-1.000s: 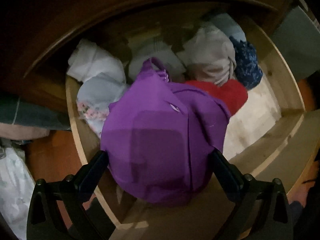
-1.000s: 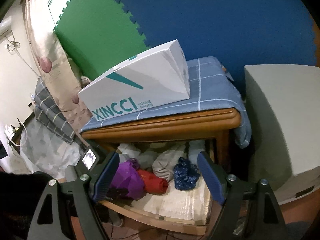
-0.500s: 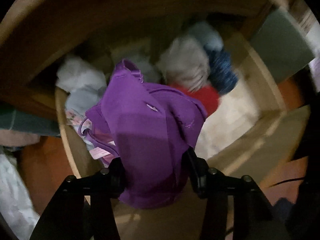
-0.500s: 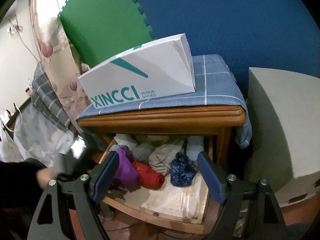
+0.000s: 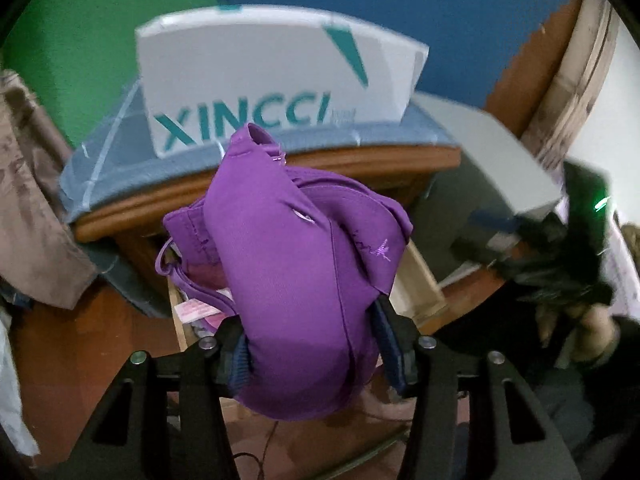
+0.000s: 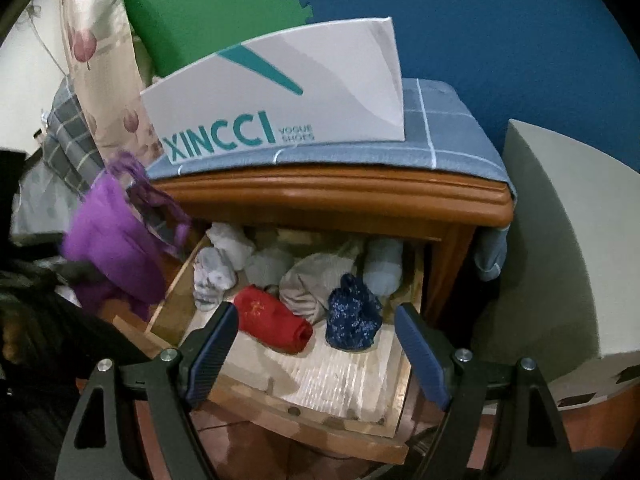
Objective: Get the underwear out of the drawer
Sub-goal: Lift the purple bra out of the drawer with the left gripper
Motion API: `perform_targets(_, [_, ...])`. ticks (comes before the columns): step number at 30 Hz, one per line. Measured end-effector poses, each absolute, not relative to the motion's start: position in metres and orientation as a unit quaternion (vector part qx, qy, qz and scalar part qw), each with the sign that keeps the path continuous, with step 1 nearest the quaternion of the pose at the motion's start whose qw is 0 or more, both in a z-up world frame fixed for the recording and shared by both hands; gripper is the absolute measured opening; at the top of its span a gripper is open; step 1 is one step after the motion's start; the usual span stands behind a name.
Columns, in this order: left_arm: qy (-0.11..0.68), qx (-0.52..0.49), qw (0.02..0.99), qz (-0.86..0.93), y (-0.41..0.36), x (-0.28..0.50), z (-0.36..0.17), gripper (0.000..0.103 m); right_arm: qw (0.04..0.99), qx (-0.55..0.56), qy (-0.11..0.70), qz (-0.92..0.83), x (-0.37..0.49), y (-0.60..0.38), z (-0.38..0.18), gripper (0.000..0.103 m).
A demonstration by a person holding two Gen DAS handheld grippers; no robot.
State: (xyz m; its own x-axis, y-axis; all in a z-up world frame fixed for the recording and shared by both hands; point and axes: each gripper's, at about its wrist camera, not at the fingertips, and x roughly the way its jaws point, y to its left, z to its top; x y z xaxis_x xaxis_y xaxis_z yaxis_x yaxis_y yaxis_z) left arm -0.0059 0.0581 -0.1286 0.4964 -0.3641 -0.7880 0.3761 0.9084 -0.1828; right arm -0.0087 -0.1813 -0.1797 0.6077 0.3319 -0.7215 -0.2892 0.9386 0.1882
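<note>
Change: since 1 second ago the purple underwear (image 5: 296,280) has come up out of the drawer (image 6: 304,412) and now hangs in front of the nightstand (image 6: 332,196); then the left jaws stood wide around it, now they are clenched on it.
Nightstand: orange-brown wood with a rounded moulded edge, topped by a blue checked cloth (image 6: 440,140).
Shoe box: white card (image 6: 280,96), teal lettering, lying on the cloth.
Drawer: pulled out, pale raw wood, a ribbed white liner on its floor.
Left gripper (image 5: 310,340): jaws easing slightly wider yet grasping the purple underwear, both pads pressed into the smooth fabric, which bulges over them; a thin strap and a pink label dangle at its left.
Right gripper (image 6: 316,344): jaws released, wide, holding nothing, hovering over the drawer front.
Drawer contents: soft rolled bundles, 1 red (image 6: 272,320), 1 dark blue speckled (image 6: 352,316), 1 beige (image 6: 312,280), several pale ones behind.
</note>
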Motion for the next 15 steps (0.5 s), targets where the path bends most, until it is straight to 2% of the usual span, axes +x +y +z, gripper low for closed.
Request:
perform_targets(8, [0.411, -0.103, 0.87, -0.254, 0.096, -0.021, -0.082, 0.049, 0.892, -0.004, 0.416, 0.179, -0.009, -0.168, -0.184, 0.082])
perform_targets(15, [0.381, -0.16, 0.867, -0.277, 0.113, -0.036, -0.056, 0.05, 0.892, -0.001, 0.415, 0.18, -0.009, -0.169, -0.184, 0.082])
